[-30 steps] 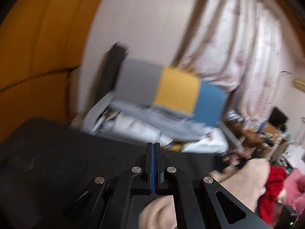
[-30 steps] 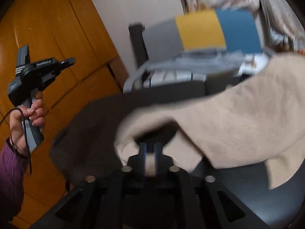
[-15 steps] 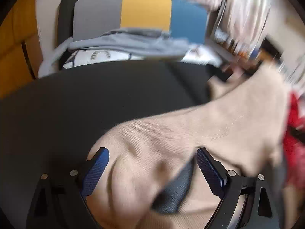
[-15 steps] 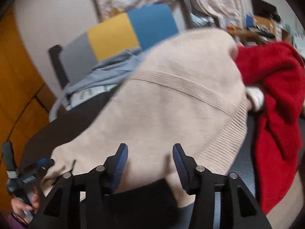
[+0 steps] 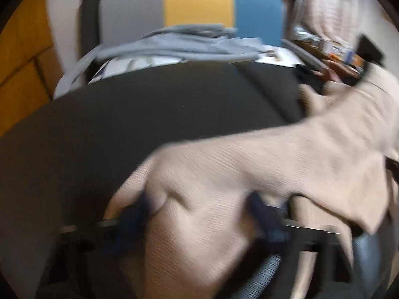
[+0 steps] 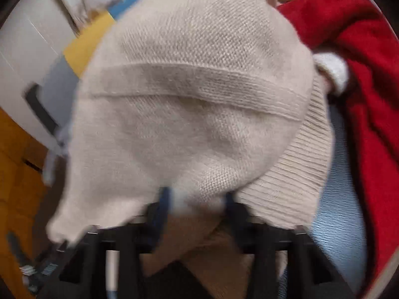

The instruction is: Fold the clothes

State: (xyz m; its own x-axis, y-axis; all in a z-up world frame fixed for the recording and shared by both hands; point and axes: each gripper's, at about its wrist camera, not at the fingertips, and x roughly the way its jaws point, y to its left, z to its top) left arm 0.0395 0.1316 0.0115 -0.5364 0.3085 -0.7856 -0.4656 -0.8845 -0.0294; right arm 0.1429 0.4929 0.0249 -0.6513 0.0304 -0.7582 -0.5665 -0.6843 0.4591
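Note:
A beige knit sweater (image 5: pixel 249 169) lies rumpled on the dark table (image 5: pixel 124 124) and runs off to the right. My left gripper (image 5: pixel 199 209) is open, its blurred blue-padded fingers (image 5: pixel 139 211) standing on either side of a raised fold of the sweater. In the right wrist view the sweater (image 6: pixel 194 87) fills most of the frame, with a seam band across it and a ribbed hem at the right. My right gripper (image 6: pixel 195 201) is open, pressed close under the sweater's lower edge, with fabric hanging in front of the jaws.
A red garment (image 6: pixel 361 74) is heaped to the right of the sweater. Behind the table stands a chair (image 5: pixel 197 5) with a grey, yellow and blue back and a grey garment (image 5: pixel 189 44) draped over it. Orange wood panelling (image 5: pixel 22 74) runs along the left.
Both grippers were shut a second ago and have since opened. Both have pushed in closer to the beige sweater, which now fills far more of the right wrist view.

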